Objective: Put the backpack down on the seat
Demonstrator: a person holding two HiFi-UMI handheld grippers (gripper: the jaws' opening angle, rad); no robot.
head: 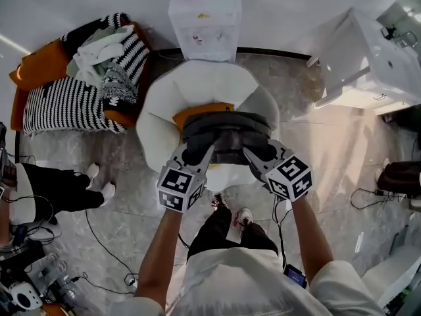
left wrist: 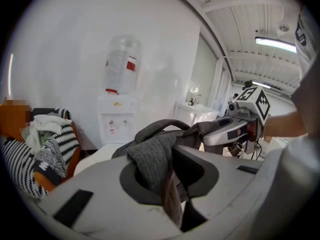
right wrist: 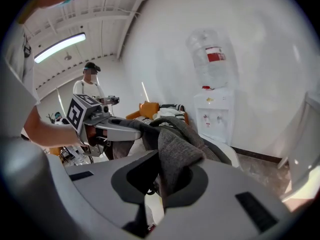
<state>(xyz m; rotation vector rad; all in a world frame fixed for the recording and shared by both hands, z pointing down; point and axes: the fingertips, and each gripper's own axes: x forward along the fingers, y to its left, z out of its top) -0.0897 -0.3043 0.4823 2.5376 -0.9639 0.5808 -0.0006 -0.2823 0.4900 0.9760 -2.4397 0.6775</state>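
Now left gripper (head: pixel 196 154) and right gripper (head: pixel 260 154) each clamp the backpack (head: pixel 227 131) over the seat (head: pixel 163 110); behind the seat, the cooler (head: pixel 204 18) label (right wrist: pixel 215 54) is unreadable.

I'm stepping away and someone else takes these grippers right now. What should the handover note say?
Left gripper: shut on backpack fabric, at its left end.
Right gripper: shut on fabric at the right end.
Backpack: held over the white seat and orange cushion; whether it touches them is unclear.
Done: backpack is lined up above the seat.
Left: lower it fully, open both jaws, pull clear.
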